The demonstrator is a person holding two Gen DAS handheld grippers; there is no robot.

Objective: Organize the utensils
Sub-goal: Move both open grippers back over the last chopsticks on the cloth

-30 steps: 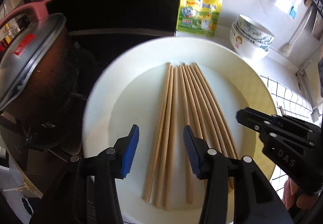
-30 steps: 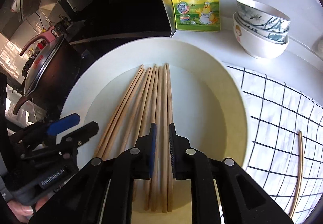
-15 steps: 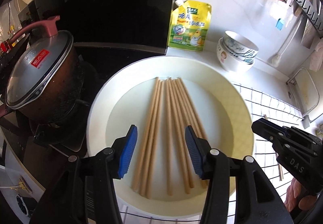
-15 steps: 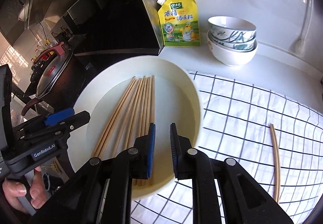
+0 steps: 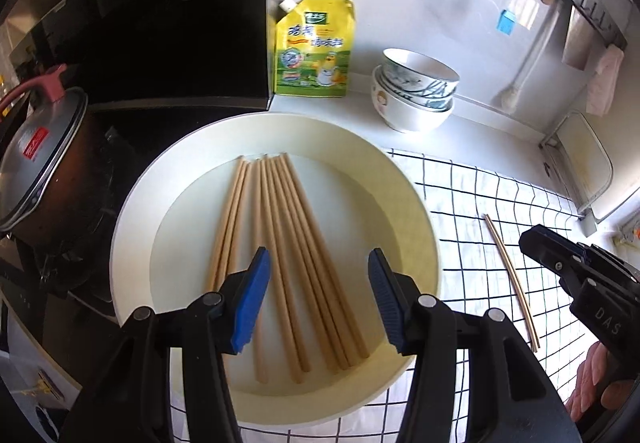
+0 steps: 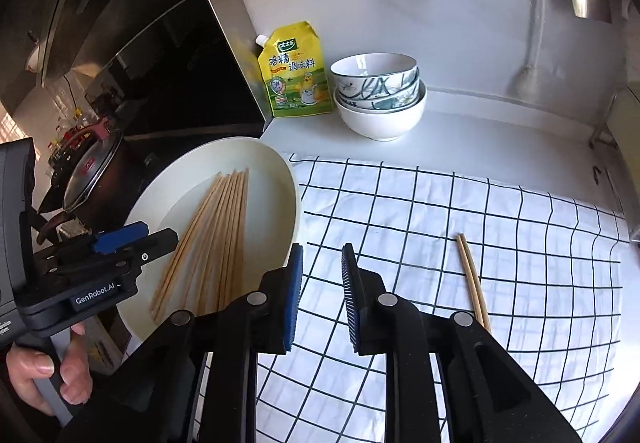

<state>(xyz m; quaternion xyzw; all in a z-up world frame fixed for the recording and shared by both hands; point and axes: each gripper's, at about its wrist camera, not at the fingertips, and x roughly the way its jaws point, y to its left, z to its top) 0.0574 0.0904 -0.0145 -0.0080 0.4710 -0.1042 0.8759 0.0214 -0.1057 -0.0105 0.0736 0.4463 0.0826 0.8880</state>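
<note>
You are holding two grippers above a white table (image 6: 480, 131) in a kitchen, and the wide cream plate (image 5: 420, 211) serves here as the landmark.

On the plate lies a bundle of wooden chopsticks (image 5: 280, 243), about eight or nine, side by side, fanning out slightly toward you. They rest flat on the plate's floor, touching one another in places.

Your left gripper (image 5: 316, 297) hangs just above the near part of the plate, over the near ends of the chopsticks. Its jaws stand wide apart with blue pads (image 5: 252, 307) facing each other, and nothing is between them.

Your right gripper (image 6: 320, 297) is to the right of the plate, just past its rim, over a white cloth with a black grid (image 6: 460, 223). Its jaws are parted by a narrow gap and hold nothing.

The cloth spreads over the table to the right of the plate, and the plate's right edge sits on it. Well to the right of the plate, a separate pair of chopsticks (image 6: 472, 279) lies on the cloth, the two sticks touching along their length.

Behind the plate, a yellow seasoning pouch (image 5: 314, 49) leans upright against the wall. Behind and to the right of the plate stand stacked bowls (image 6: 378, 95), two patterned ones nested in a plain white one. To the left of the plate sits a dark pot with a glass lid (image 5: 36, 151) on a black stove.
</note>
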